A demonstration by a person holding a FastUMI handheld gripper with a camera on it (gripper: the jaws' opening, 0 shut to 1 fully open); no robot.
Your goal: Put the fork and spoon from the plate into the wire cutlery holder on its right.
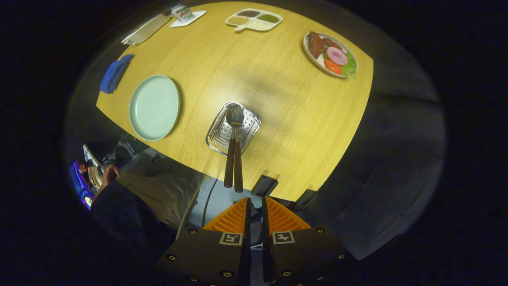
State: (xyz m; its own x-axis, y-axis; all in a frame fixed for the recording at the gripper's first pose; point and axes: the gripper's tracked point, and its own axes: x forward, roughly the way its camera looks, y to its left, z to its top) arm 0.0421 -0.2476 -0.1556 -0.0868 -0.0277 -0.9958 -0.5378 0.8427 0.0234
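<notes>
- The gripper camera is riding above the table (254,75), looking steeply down along the fingers (234,218), which are standing slightly apart with nothing between them.
- It is hanging high and well back, taking in the whole tabletop.
- The holder (233,128) is lying just ahead of the fingers at 12 o'clock, the plate (154,107) at 10 o'clock, the food plate (329,54) far off at 1 o'clock.
- A sleeve (119,206) is showing at 9 o'clock.
</notes>
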